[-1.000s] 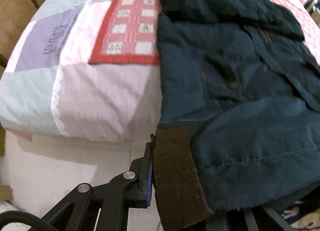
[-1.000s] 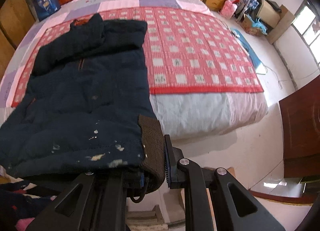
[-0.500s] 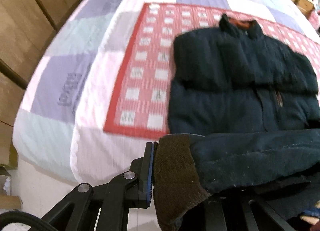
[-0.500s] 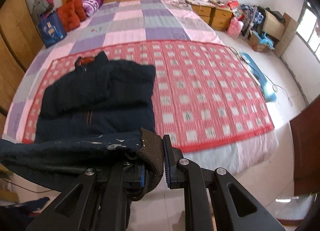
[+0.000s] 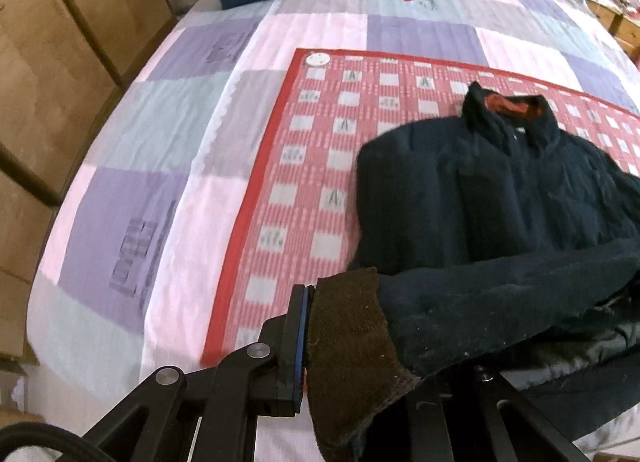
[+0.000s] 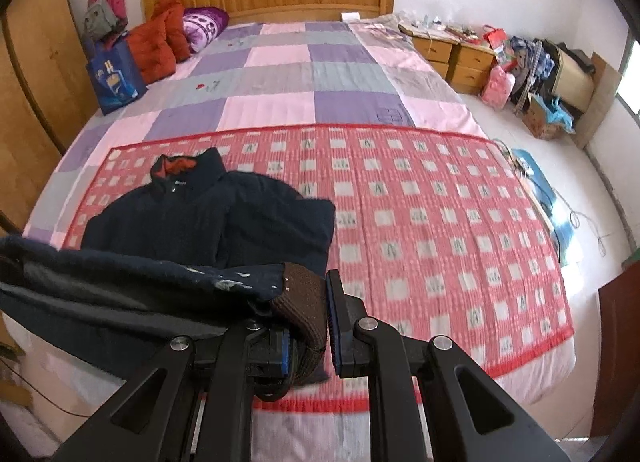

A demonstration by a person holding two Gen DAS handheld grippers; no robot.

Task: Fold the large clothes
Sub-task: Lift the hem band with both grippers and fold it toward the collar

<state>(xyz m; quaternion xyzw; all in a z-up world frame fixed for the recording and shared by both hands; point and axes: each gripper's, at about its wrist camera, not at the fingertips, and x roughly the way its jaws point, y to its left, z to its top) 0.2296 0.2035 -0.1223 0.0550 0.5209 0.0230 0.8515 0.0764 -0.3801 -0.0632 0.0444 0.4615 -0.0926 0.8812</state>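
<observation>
The left gripper [image 5: 344, 346] and right gripper [image 6: 308, 326] each pinched a brown hem corner of the navy jacket [image 6: 208, 218], which lay on the red mat [image 6: 420, 214] near the bed's [image 6: 280, 74] foot edge, its hem lifted.

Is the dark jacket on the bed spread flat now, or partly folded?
Partly folded. The jacket has its collar end lying on the red mat, while its brown hem is lifted over it.
</observation>
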